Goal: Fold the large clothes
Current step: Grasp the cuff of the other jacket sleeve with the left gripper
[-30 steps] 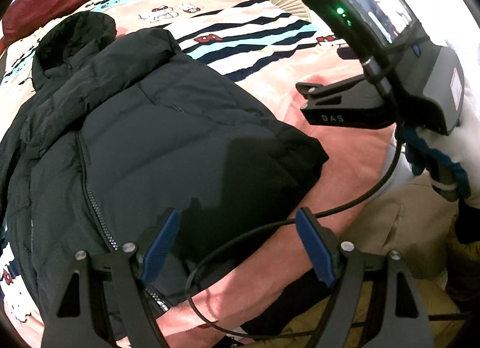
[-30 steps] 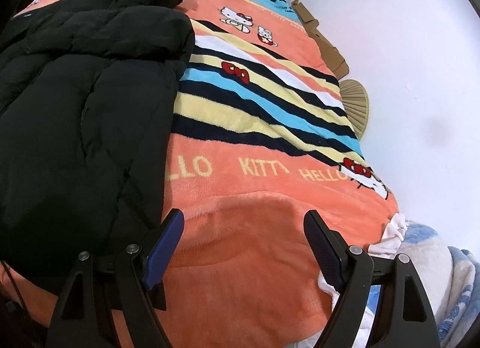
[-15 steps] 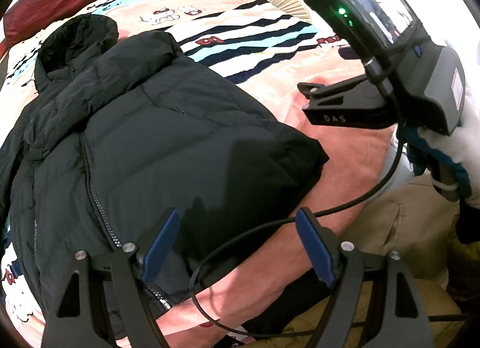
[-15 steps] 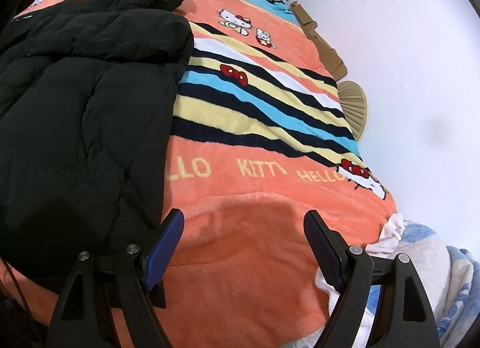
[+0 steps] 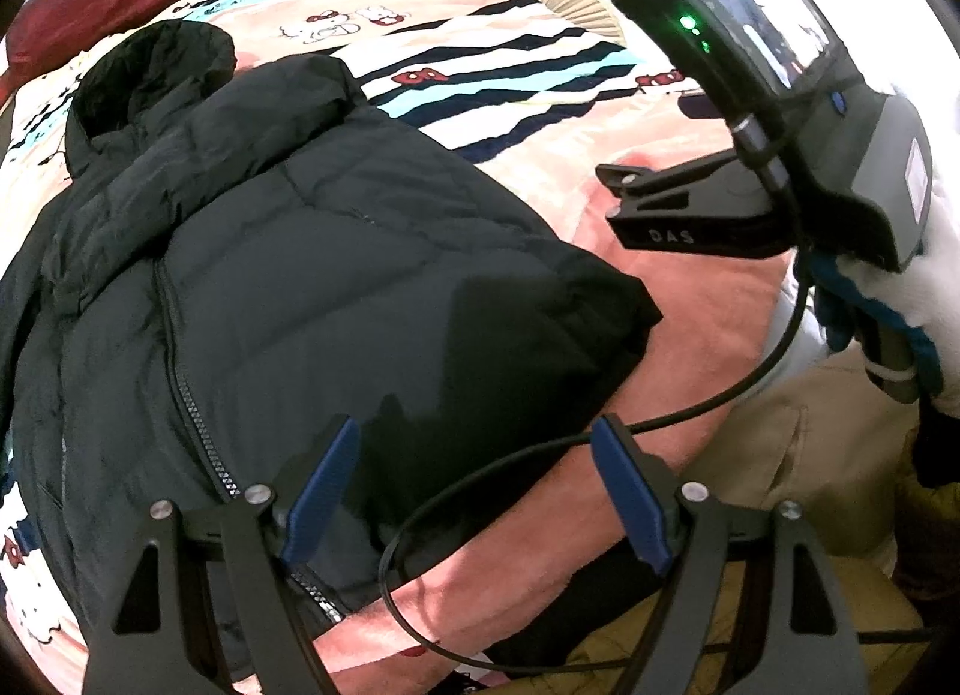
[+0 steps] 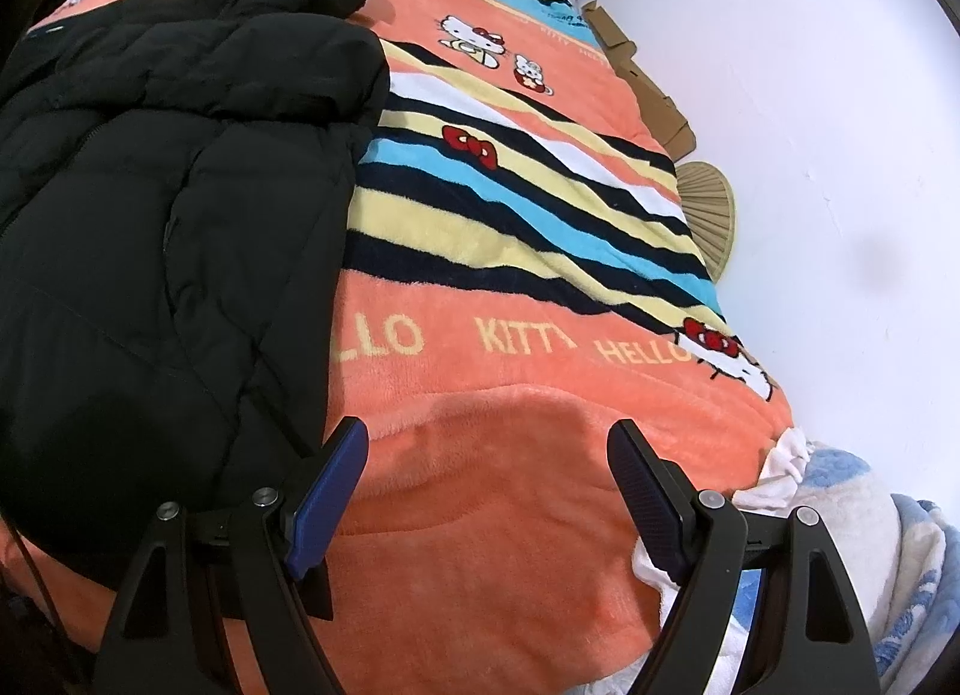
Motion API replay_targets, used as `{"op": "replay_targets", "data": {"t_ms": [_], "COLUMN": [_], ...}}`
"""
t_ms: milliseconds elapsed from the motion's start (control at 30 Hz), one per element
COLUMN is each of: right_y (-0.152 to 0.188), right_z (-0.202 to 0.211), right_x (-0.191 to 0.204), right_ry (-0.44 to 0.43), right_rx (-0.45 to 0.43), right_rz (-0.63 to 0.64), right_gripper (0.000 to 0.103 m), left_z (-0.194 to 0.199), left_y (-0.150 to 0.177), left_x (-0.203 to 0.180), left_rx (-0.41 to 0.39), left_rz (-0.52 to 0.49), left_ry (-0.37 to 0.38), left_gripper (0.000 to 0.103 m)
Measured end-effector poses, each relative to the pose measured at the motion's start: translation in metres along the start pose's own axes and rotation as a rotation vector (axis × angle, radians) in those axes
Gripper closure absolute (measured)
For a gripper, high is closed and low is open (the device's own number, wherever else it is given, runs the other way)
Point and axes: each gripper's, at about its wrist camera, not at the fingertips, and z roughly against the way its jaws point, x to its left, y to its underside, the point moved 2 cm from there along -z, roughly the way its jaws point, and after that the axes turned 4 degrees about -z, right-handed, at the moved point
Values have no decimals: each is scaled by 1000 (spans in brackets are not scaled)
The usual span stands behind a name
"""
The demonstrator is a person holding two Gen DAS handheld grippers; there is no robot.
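Black hooded puffer jacket (image 5: 312, 275) lies zipper-up on the orange Hello Kitty blanket (image 6: 510, 395), so both wide-open, empty claws, left gripper (image 5: 474, 491) and right gripper (image 6: 489, 491), should pinch its near hem corners deeply before folding.

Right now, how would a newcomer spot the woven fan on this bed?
Start at the orange striped blanket covering the bed, and follow its edge along the white wall. The fan is wedged there, just past the cardboard pieces: tan, ribbed and semicircular, unlike those flat brown boxes.
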Motion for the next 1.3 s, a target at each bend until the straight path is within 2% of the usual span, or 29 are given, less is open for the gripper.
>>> {"op": "replay_targets", "data": {"t_ms": [100,233,367,533,633,833,900,967,1067,1167,1300], "right_y": [-2,-6,-16,-32,-41,-54,-57,-60,-65,-72,-77], "right_z": [0,6,17,32,39,45,44,42,39,36,33], "right_x": [1,1,3,8,14,26,29,31,34,35,36], "right_ry": [-3,-5,-9,-37,-71,-113,-126,-135,-147,-155,-149], "right_rx": [-3,-25,-65,-121,-144,-165,-163,-162,-158,-153,-150], "right_rz": [5,6,1,-18,-34,-48,-54,-59,-73,-92,-105], "right_gripper": [22,22,22,22,21,21,21,21,21,20,20], "left_z": [5,27,56,86,108,156,163,165,160,147,123], "left_y": [-1,2,18,61,99,195,232,268,303,328,348], "left_x": [11,49,101,174,225,341,383,422,465,500,532], "left_rx": [-25,-116,-222,-261,-290,-433,-482,-559,-647,-701,-806], "left_rz": [40,162,294,477,611,923,1048,1170,1298,1410,1521], "left_ry": [-4,-42,-142,-234,-292,-384,-377,-318,-275,-223,-97], "left_gripper": [24,24,24,24,24,24,24,24,24,25,25]}}
